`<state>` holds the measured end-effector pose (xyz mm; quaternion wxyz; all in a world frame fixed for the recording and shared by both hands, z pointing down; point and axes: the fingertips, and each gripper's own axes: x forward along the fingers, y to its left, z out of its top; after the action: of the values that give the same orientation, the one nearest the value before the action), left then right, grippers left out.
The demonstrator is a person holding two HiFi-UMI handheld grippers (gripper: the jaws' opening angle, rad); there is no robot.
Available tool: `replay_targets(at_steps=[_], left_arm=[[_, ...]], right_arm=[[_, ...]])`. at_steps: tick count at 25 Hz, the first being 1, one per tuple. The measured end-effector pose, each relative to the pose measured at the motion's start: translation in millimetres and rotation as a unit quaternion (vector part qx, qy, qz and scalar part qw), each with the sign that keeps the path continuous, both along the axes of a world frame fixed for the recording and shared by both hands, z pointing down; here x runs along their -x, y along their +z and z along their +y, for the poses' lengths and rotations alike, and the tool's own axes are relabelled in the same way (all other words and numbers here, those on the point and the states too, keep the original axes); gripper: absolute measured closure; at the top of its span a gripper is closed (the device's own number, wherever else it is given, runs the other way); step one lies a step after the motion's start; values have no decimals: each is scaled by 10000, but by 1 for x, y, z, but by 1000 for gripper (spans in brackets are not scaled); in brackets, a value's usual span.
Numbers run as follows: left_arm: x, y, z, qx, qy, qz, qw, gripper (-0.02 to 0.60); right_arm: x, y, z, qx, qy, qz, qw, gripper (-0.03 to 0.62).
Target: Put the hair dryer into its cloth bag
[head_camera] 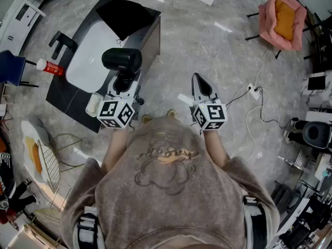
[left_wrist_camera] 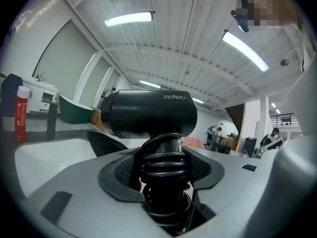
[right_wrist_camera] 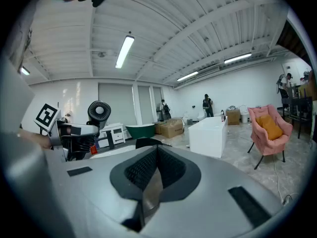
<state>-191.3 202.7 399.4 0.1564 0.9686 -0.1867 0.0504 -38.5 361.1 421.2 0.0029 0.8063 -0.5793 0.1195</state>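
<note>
- Black counter (head_camera: pixel 63 96): it stands on the marble floor to the person's front left, and a white sink basin (head_camera: pixel 89 56) is set into its top.
- Cloth bag (head_camera: pixel 124 16): black, it lies at the far end of the counter, beyond the basin. It is well apart from the hair dryer, and nothing touches it.
- Hair dryer (head_camera: pixel 122 60): black, it is held in the air above the near end of the counter.
  - The barrel (left_wrist_camera: pixel 151 114), which is the long axis, lies level and runs side to side across the person.
  - One round grilled end (right_wrist_camera: pixel 99 111) faces the right gripper.
  - The handle runs down from the barrel into the jaws, and the black cord (left_wrist_camera: pixel 166 166) is coiled around it.
- Left gripper (head_camera: pixel 123 85): its jaws stand wide, and both pads are clamped on the cord-wrapped handle.
- Right gripper (head_camera: pixel 199 83): it hangs in the air to the right of the dryer, apart from it. Its jaws are pressed together with nothing between them.
- Red-and-white bottle (head_camera: pixel 50 66): it lies at the counter's left edge.
</note>
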Motion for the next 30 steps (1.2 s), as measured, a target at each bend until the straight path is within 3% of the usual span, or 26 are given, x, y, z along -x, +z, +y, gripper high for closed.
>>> replay_targets(at_steps=[6, 21, 30], left_arm=[[-6, -4, 6, -49, -81, -2, 10000, 325], [-20, 8, 35, -16, -681, 58, 9977, 325], [-33, 13, 19, 24, -829, 112, 9965, 324]], right_arm=[[-5, -1, 0, -71, -184, -58, 9998, 592], [-27, 25, 11, -88, -1302, -232, 9912, 592], [-52, 32, -6, -45, -1324, -208, 9910, 592]])
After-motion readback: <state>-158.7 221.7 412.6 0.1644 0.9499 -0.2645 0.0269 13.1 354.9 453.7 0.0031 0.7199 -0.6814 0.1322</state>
